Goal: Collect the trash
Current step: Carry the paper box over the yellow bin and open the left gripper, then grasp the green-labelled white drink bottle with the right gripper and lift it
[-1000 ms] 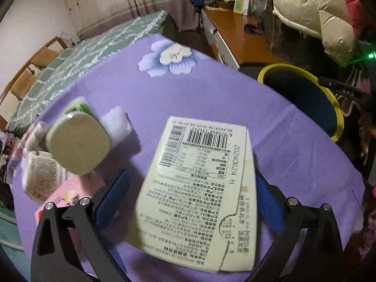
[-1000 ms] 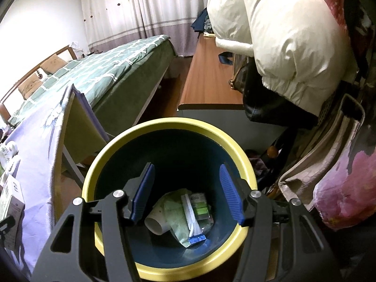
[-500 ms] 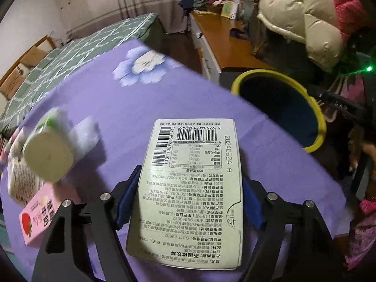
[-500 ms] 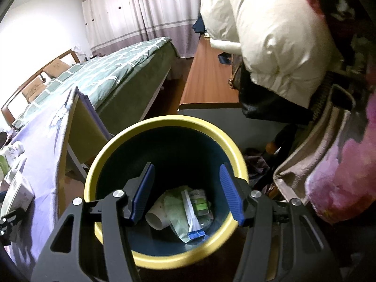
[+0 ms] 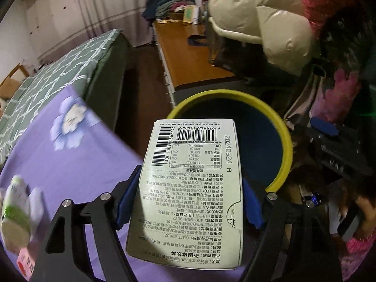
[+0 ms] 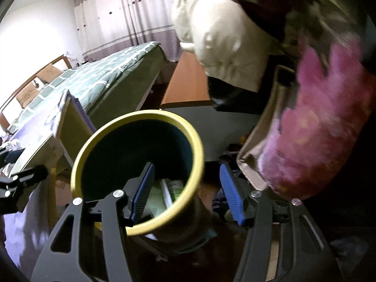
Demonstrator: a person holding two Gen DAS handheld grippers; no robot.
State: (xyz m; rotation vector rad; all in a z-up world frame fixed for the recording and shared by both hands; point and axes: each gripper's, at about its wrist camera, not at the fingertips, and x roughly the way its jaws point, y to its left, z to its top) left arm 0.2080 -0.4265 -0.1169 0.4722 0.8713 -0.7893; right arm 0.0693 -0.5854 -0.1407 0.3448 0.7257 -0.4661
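Note:
My left gripper (image 5: pixel 188 202) is shut on a white carton box (image 5: pixel 192 178) with barcodes and printed text. It holds the box in the air over the purple table's edge, its far end reaching over the yellow-rimmed dark blue bin (image 5: pixel 285 141). My right gripper (image 6: pixel 185 192) is open and empty; its left finger is inside the bin's rim (image 6: pixel 141 117) and its right finger is outside it. Trash (image 6: pixel 169 190) lies at the bin's bottom.
A green-and-white cup (image 5: pixel 16 209) and a pink carton (image 5: pixel 25 258) lie on the purple flowered tablecloth (image 5: pixel 68 127) at the left. A green bed (image 5: pixel 70 70), a wooden desk (image 5: pixel 188 54) and puffy coats (image 5: pixel 258 18) surround the bin.
My left gripper carried the box to the right, off the table toward the bin. My right gripper moved right and lower, so the bin shifted left in its view.

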